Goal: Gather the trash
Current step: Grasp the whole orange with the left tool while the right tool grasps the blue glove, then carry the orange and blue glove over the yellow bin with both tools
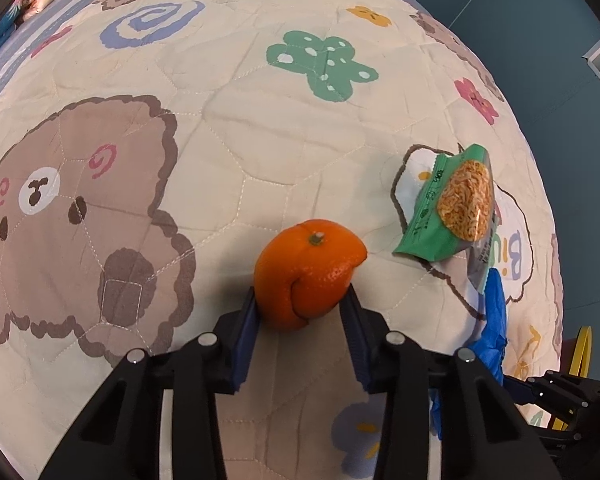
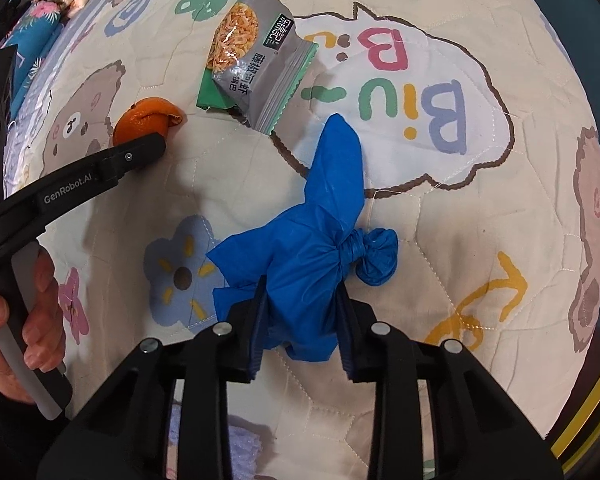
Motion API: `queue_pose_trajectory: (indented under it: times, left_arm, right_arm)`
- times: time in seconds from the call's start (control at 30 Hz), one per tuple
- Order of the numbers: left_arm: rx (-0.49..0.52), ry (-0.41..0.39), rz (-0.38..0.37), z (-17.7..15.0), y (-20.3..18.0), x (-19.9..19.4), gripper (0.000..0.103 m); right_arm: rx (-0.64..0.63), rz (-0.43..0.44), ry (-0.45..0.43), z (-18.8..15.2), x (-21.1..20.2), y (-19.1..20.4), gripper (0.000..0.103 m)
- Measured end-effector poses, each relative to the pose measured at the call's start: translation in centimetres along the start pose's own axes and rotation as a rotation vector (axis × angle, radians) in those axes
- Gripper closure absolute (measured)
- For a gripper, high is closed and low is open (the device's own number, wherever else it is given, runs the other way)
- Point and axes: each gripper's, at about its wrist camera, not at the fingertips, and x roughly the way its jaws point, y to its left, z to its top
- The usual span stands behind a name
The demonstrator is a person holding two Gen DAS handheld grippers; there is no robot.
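Note:
An orange peel (image 1: 308,272) shaped like a hollow orange sits between the pads of my left gripper (image 1: 302,304), which is shut on it just above the quilt; it also shows in the right wrist view (image 2: 146,120). A green and grey snack packet (image 1: 452,212) lies on the quilt to the right of the peel, and shows in the right wrist view (image 2: 252,64). My right gripper (image 2: 302,316) is shut on a knotted blue plastic bag (image 2: 320,232). The bag's edge shows in the left wrist view (image 1: 494,320).
A cream quilt (image 1: 260,128) printed with bears and flowers covers the bed. Folded bedding (image 2: 32,32) lies at the far left. A person's hand (image 2: 20,320) holds the left gripper's handle. The bed's edge drops off at the right, near a yellow-rimmed object (image 1: 580,352).

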Motion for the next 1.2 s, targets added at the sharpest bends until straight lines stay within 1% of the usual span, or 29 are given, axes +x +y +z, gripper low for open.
queue_pose_trajectory:
  times: [0.17,0.3,0.53,0.67,1.03,1.2]
  left_arm:
    - [-0.006,0.001,0.004,-0.3,0.3,-0.6,0.068]
    - [-0.016,-0.001,0.002,-0.6,0.7,-1.3,0.068]
    - [-0.012,-0.019,0.014,-1.3,0.9,-3.1,0.068]
    - [-0.001,-0.029,0.008,-2.2,0.6,-4.2,0.068]
    - [0.042,-0.028,-0.022,-5.2,-1.6,-6.3,0.068]
    - [0.073,-0.032,-0.040,-6.3,-3.7,-7.4,0.068]
  right_arm:
    - [-0.004,-0.001,-0.020,-0.2,-0.3,0.1,0.084]
    - [-0.008,0.015,-0.028,-0.7,-1.0,0.2,0.087]
    - [-0.006,0.043,-0.052,-1.5,-2.7,0.1,0.088]
    - [-0.003,0.054,-0.063,-2.5,-4.2,-0.7,0.088]
    - [0.021,0.048,-0.102,-5.9,-7.8,-3.4,0.088]
    - [0.042,0.048,-0.126,-7.5,-9.4,-5.1,0.088]
